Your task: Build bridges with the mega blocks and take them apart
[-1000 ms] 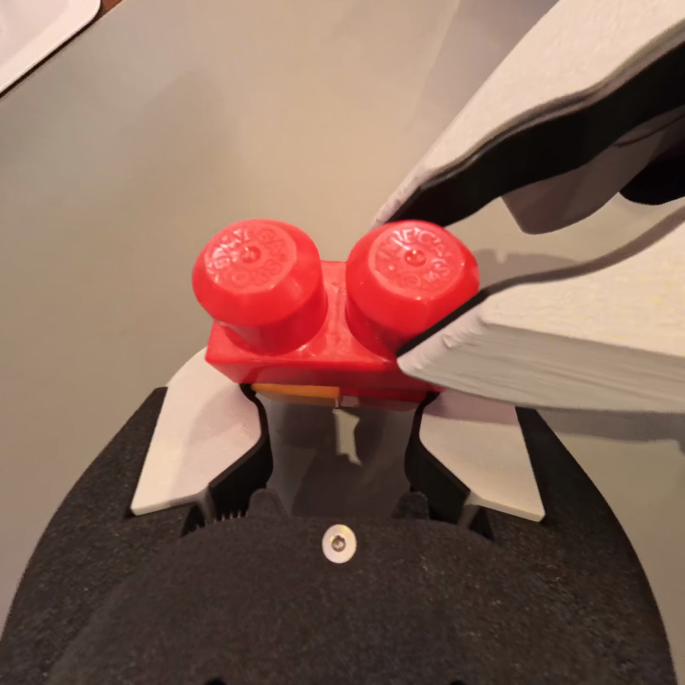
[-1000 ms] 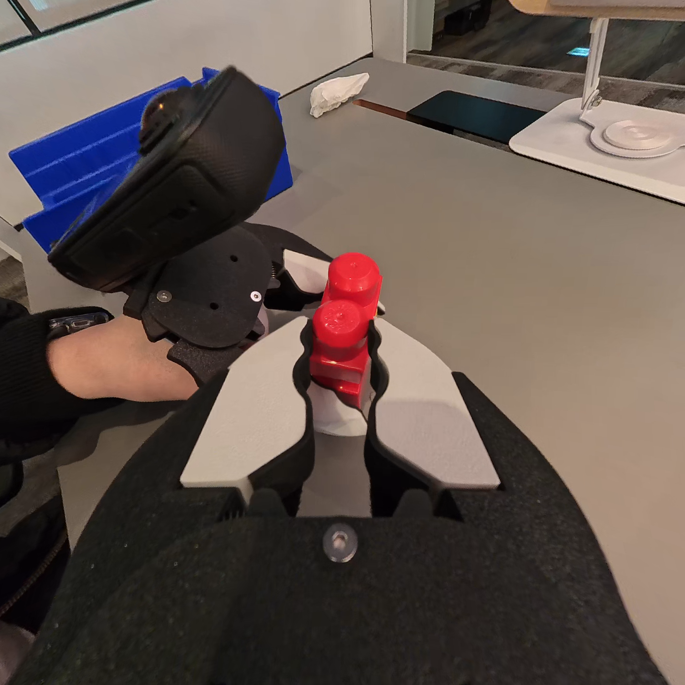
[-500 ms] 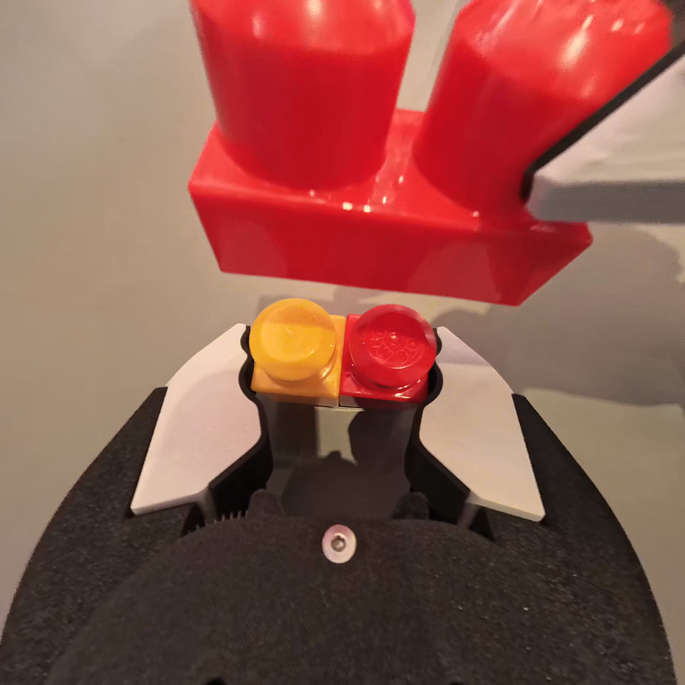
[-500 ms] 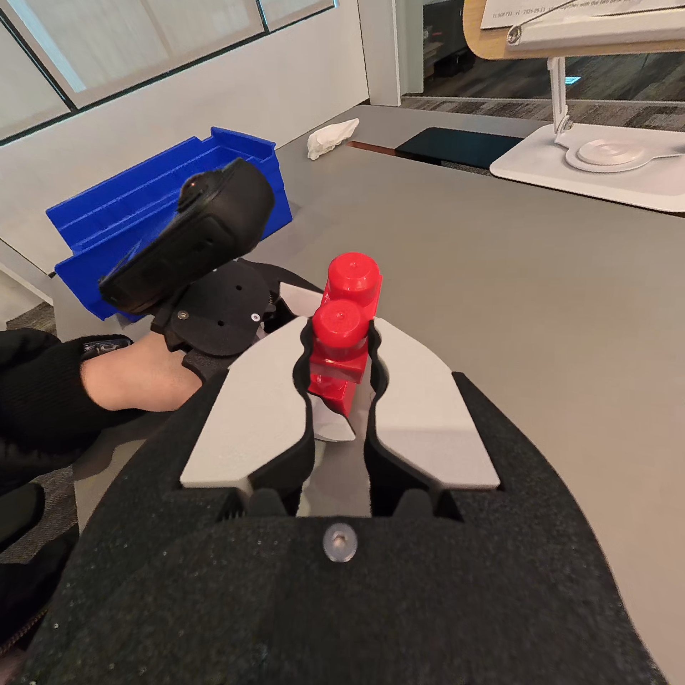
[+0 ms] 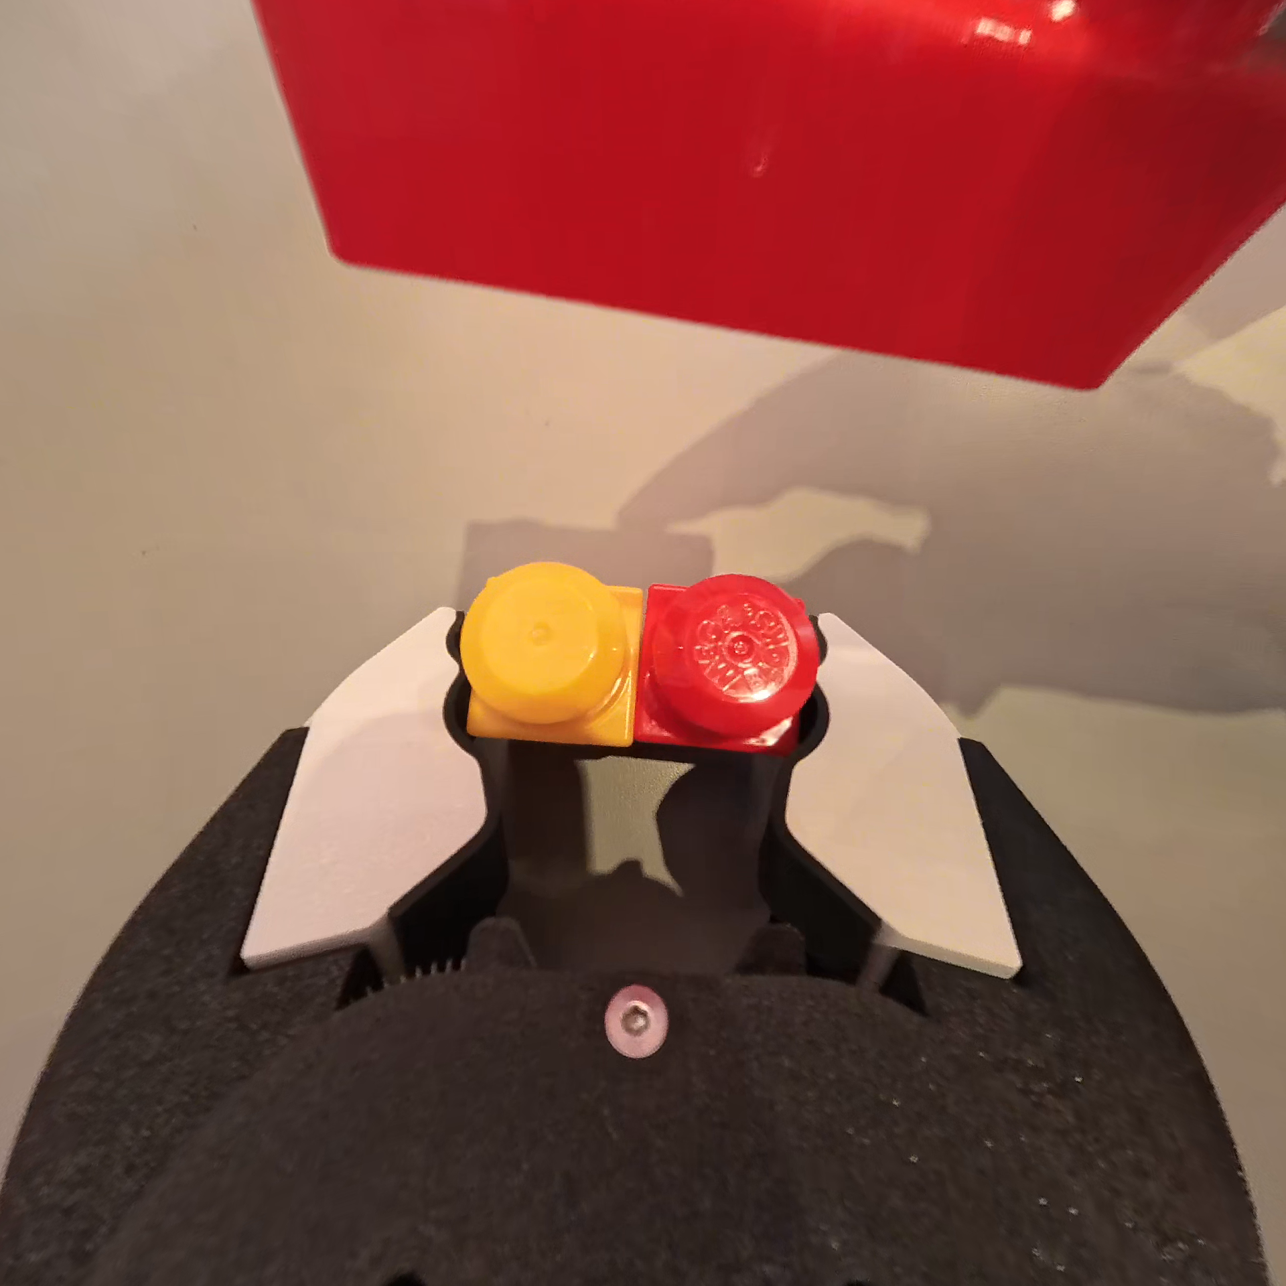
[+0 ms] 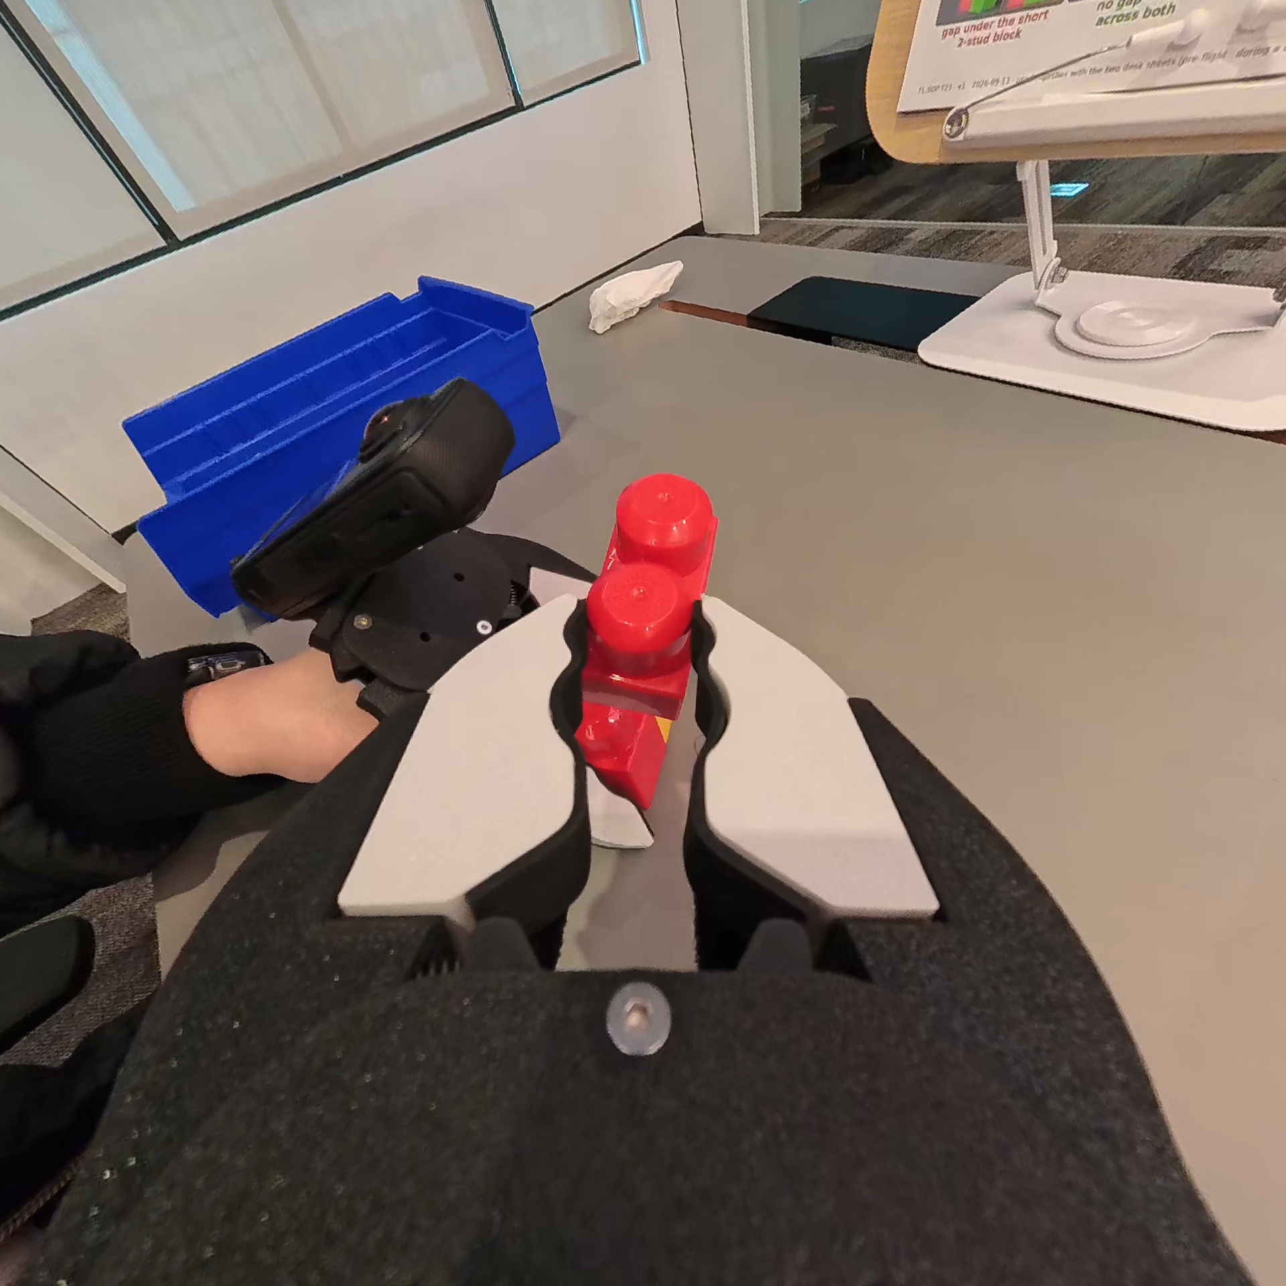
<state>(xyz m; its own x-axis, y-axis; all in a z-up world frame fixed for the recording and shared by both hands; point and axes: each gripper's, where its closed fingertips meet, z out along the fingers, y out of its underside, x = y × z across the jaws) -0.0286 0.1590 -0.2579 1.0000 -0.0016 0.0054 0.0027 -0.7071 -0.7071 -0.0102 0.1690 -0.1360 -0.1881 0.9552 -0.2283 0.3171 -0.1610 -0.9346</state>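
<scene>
My left gripper (image 5: 637, 668) is shut on two single-stud blocks held side by side, a yellow block (image 5: 543, 661) on the left and a small red block (image 5: 731, 661) on the right, studs up. A red two-stud block (image 5: 765, 160) hangs above them, apart from them, filling the top of the left wrist view. My right gripper (image 6: 637, 626) is shut on this two-stud block (image 6: 654, 557) around its near stud. In the right wrist view the small red block (image 6: 619, 751) sits just below it.
A grey table (image 6: 974, 626) lies under both grippers. A blue bin (image 6: 334, 397) stands at the far left edge. A crumpled white tissue (image 6: 633, 292), a dark pad (image 6: 856, 310) and a white stand base (image 6: 1113, 348) are at the back. A person's hand (image 6: 271, 717) holds the left gripper's black body (image 6: 431, 612).
The red two-stud block has come off the yellow and small red blocks. My right gripper has lifted it higher, and the gap has grown. My left gripper has kept its hold.
</scene>
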